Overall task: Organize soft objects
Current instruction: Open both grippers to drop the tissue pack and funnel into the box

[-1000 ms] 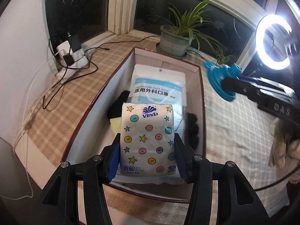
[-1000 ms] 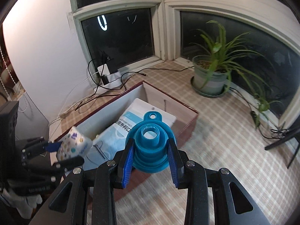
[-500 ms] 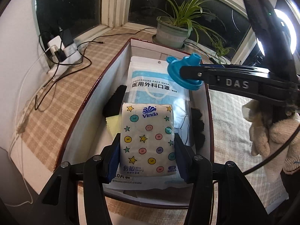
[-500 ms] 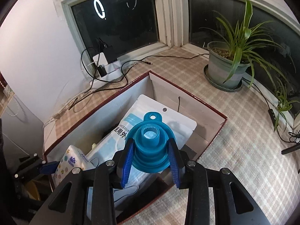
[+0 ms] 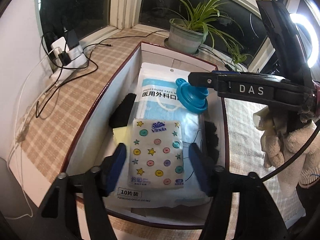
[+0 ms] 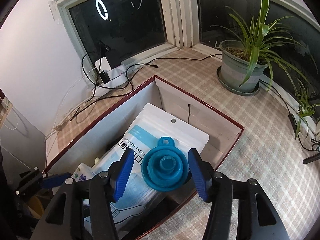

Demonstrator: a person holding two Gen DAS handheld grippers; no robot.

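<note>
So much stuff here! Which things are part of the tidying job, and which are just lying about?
Part of the job:
- white tissue pack with coloured buttons
- blue collapsible silicone funnel
- white-and-blue face mask packet
- red-edged cardboard box
- left hand-held gripper and right hand-held gripper, both opening

Just lying about:
- potted spider plant
- white power strip with cables
- ring light

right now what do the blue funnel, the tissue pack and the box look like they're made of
Funnel: likely silicone or soft rubber, matte blue, with stepped collapsible rings and a moulded hang tab.
Tissue pack: thin glossy plastic film, printed with buttons and stars, over what looks like soft paper.
Box: apparently cardboard, dull white inside with fold seams, dark red edge.
</note>
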